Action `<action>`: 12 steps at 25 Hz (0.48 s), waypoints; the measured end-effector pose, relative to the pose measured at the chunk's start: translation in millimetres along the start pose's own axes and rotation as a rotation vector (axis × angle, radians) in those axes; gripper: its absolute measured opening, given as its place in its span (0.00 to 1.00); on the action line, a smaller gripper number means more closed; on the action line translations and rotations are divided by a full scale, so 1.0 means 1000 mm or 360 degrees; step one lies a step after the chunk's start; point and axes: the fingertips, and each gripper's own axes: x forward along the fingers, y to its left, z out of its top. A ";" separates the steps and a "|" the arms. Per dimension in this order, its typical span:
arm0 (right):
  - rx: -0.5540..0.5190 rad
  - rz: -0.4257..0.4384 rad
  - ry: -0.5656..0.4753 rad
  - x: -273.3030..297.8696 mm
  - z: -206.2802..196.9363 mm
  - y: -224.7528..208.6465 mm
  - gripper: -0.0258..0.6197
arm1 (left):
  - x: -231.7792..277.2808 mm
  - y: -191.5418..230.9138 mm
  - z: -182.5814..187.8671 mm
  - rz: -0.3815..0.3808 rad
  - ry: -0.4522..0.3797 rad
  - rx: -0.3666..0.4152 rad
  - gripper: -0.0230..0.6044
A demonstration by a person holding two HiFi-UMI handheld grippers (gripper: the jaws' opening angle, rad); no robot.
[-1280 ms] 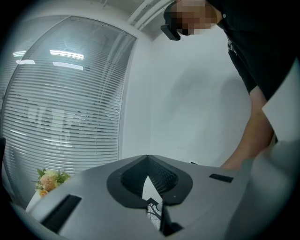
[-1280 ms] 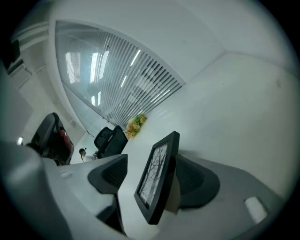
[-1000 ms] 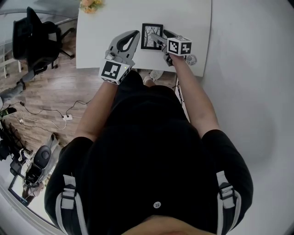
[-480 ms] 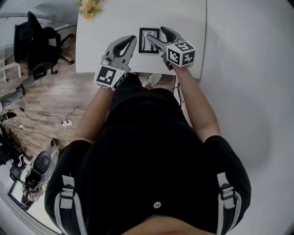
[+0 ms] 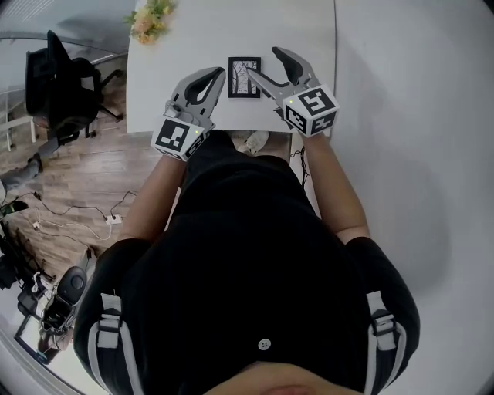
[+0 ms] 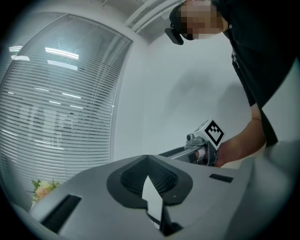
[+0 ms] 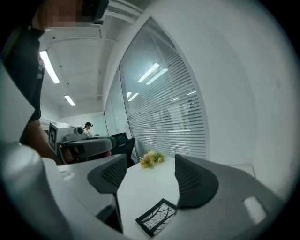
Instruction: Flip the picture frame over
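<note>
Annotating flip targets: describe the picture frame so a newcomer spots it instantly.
On the white table, toward the person's side, the picture frame lies flat between the left gripper and right gripper. It's the only black-bordered rectangle there, showing bare branches; the flowers sit at the far left corner.

We saw a white desk point(image 5: 193, 31) with a small bunch of flowers point(image 5: 147, 21) at its far left corner, a black office chair point(image 5: 62, 81) on the wooden floor point(image 5: 85, 166) nearby, and slatted blinds point(image 7: 173, 108) beyond.
</note>
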 end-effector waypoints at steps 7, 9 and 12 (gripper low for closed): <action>-0.0134 -0.0034 -0.0111 -0.030 0.028 0.014 0.41 | 0.005 -0.016 0.015 -0.0074 -0.0014 0.0013 0.04; -0.0155 -0.0024 -0.0137 -0.036 0.032 0.019 0.33 | 0.005 -0.021 0.018 -0.0088 -0.0017 0.0023 0.04; -0.0193 -0.0018 -0.0163 -0.043 0.035 0.027 0.22 | 0.005 -0.029 0.025 -0.0110 -0.0034 0.0018 0.04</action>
